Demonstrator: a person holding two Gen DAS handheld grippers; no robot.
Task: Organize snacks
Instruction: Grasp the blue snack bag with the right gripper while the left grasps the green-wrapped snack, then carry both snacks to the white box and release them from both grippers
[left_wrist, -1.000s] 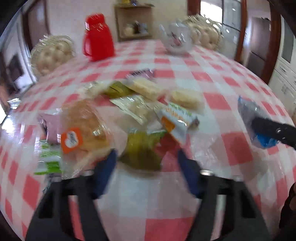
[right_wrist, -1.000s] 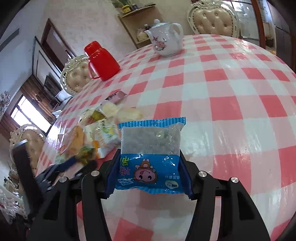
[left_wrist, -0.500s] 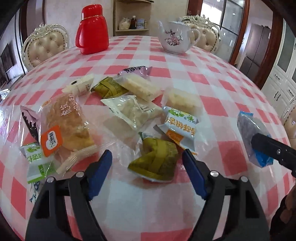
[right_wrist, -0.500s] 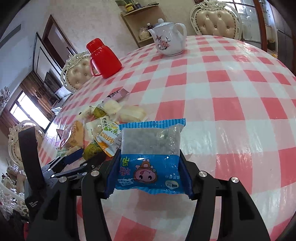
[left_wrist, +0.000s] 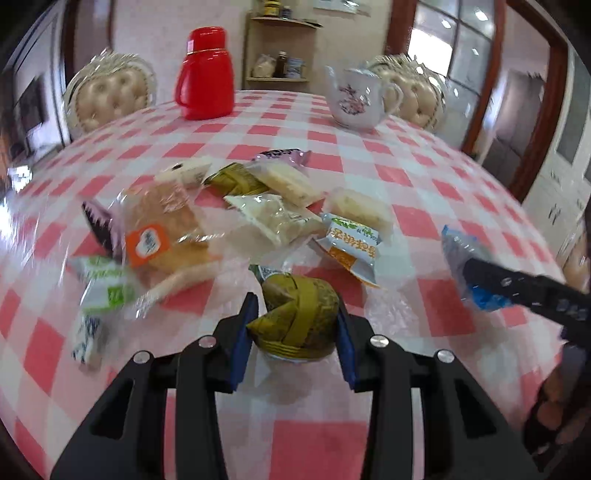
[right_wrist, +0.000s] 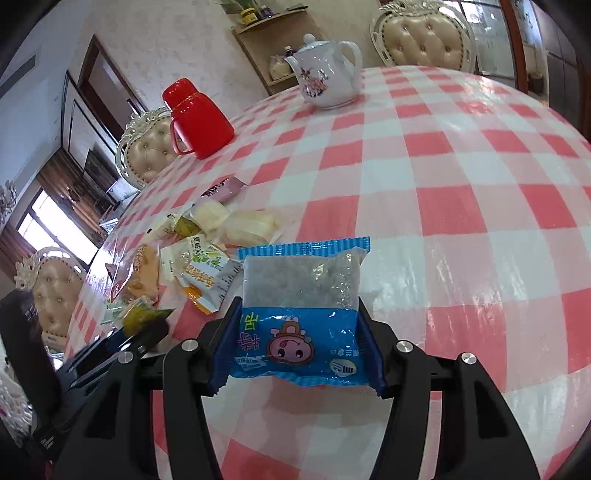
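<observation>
Red-and-white checked tablecloth (right_wrist: 461, 206) is covering a round table, tufted chairs standing around it. Right gripper (right_wrist: 297, 354) is pinching a blue snack packet (right_wrist: 299, 306) showing a pink cartoon. Left gripper (left_wrist: 295, 328) is closing its jaws on an olive-green wrapped snack (left_wrist: 299, 314); loose snacks (left_wrist: 266, 218) are lying toward twelve o'clock.

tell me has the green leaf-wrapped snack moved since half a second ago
Yes. The green leaf-wrapped snack now sits between the closing left gripper pads, further from the orange-white packet it lay beside.
</observation>
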